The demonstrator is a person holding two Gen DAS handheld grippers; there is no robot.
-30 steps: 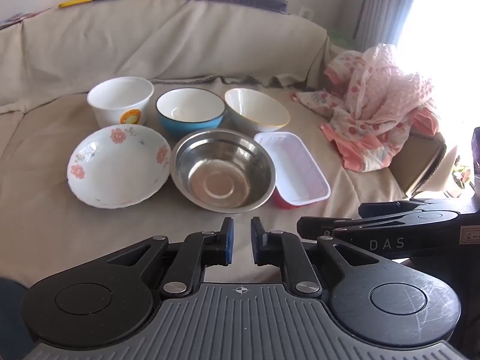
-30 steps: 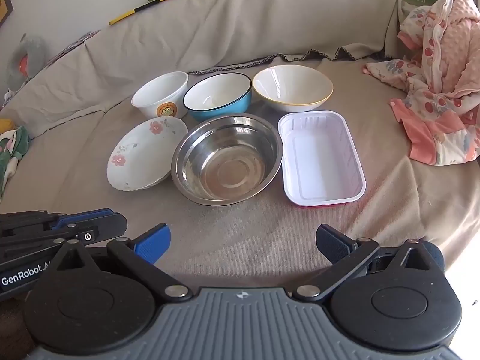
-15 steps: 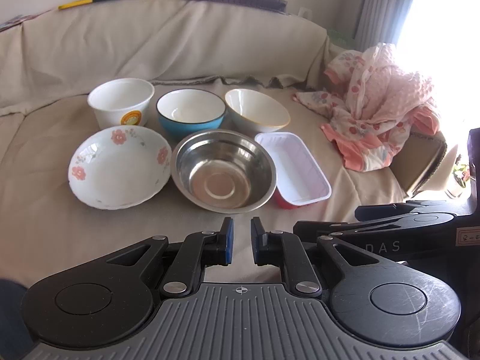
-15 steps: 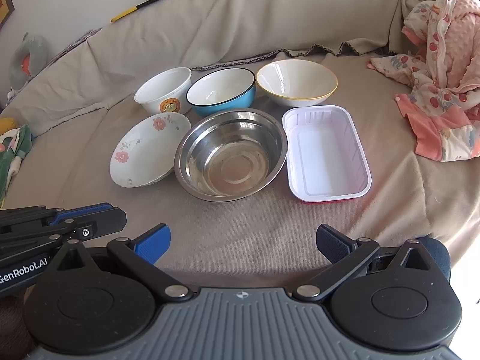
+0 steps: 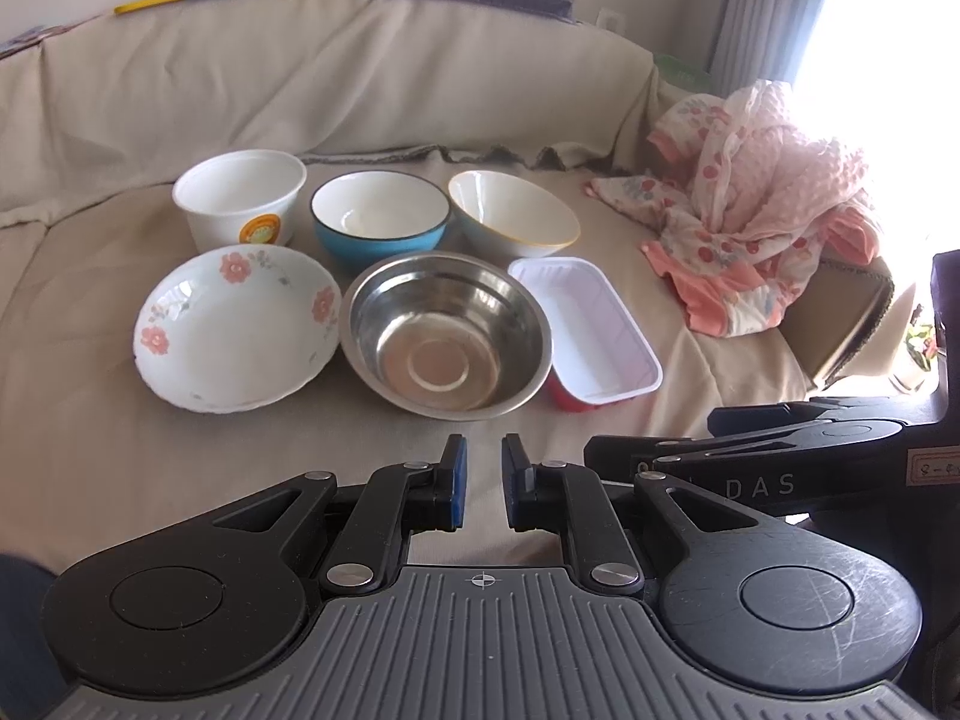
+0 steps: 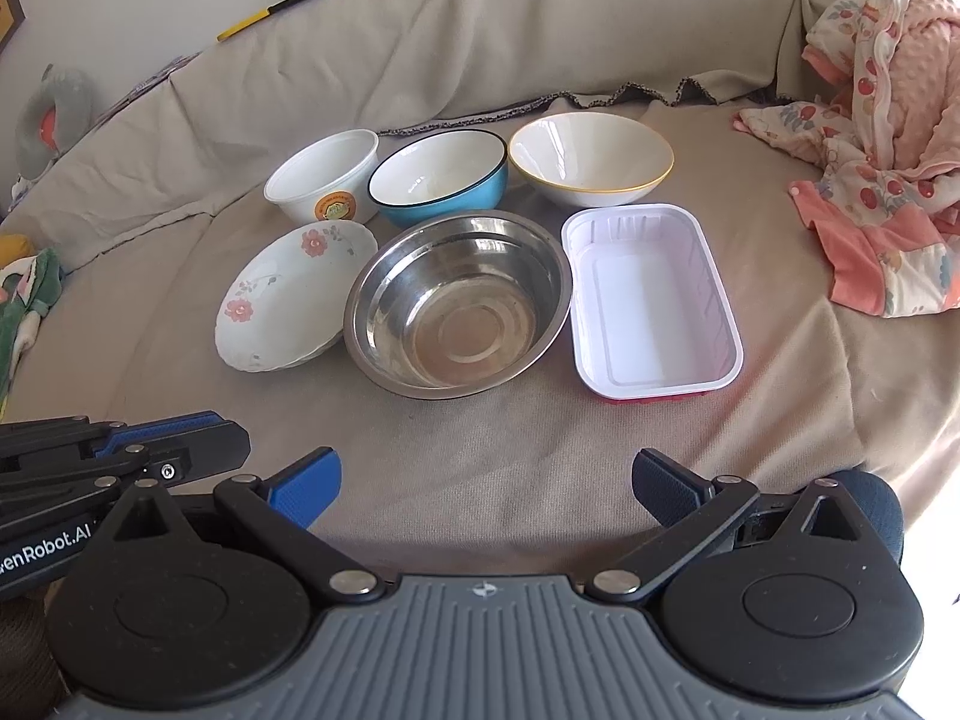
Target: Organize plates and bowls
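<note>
Six dishes sit in two rows on the covered sofa [image 6: 540, 480], untouched. The steel bowl [image 6: 459, 303] is front centre, plate [image 6: 288, 294] touching its left, tray [image 6: 651, 300] just right, long axis pointing away. Both grippers hang short of them: the right gripper [image 6: 486, 480] spread wide, empty; the left gripper [image 5: 478, 480] nearly closed, empty.

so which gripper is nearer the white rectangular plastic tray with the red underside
Right. The right gripper sits open in front of the white rectangular plastic tray, slightly to its left. The left gripper, shut and empty, sits further left, in front of the steel bowl.
</note>
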